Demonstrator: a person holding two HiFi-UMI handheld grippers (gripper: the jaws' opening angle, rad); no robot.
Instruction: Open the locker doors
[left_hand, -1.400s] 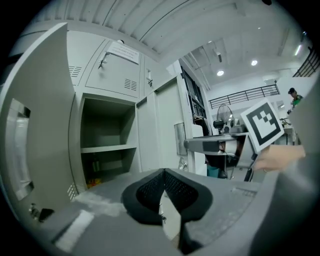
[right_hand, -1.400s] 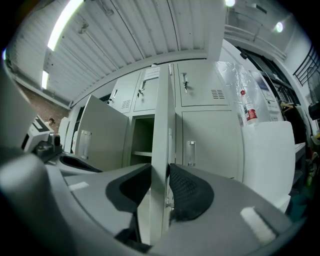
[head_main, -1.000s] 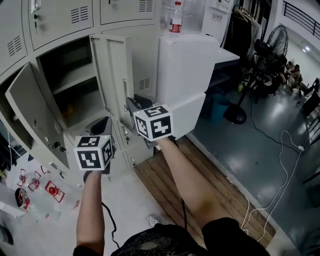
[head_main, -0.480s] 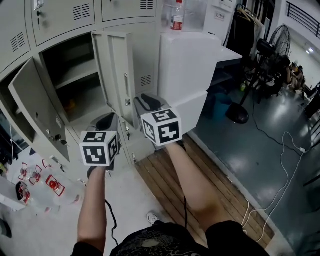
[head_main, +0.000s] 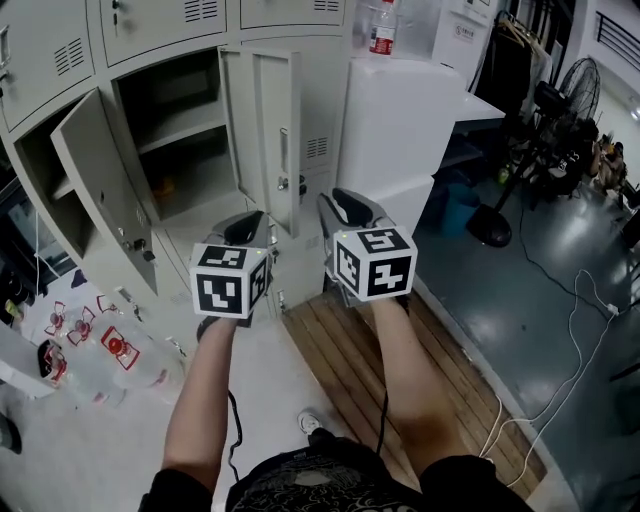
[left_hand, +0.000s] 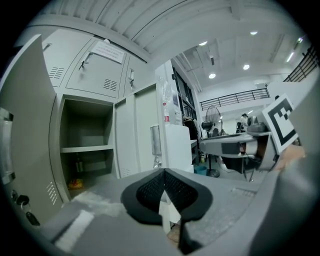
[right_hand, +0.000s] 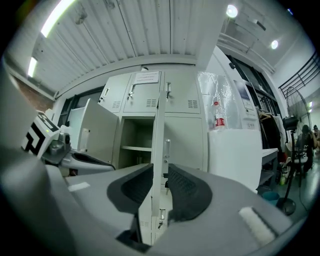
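The grey locker (head_main: 185, 125) in front of me stands open, with a shelf inside. Its left door (head_main: 100, 190) is swung out to the left and its right door (head_main: 268, 130) to the right. My left gripper (head_main: 248, 222) hangs below the compartment, its tips touching and nothing in them (left_hand: 164, 172). My right gripper (head_main: 342, 200) is to the right of the right door and nearer to me. Its jaws (right_hand: 160, 167) stand a narrow gap apart and hold nothing. The right door's edge (right_hand: 158, 125) shows farther off through that gap.
Closed lockers (head_main: 160, 25) sit above the open one. A white cabinet (head_main: 400, 130) with a bottle (head_main: 378, 30) on top stands right of the lockers. Plastic bottles (head_main: 100, 350) lie on the floor at left. Wooden boards (head_main: 340, 345), a fan (head_main: 570, 100) and a cable (head_main: 565, 300) are at right.
Both grippers have drawn back from the lockers toward me. The right gripper was close by the right door's handle and now stands clear of it. The doors stay open.
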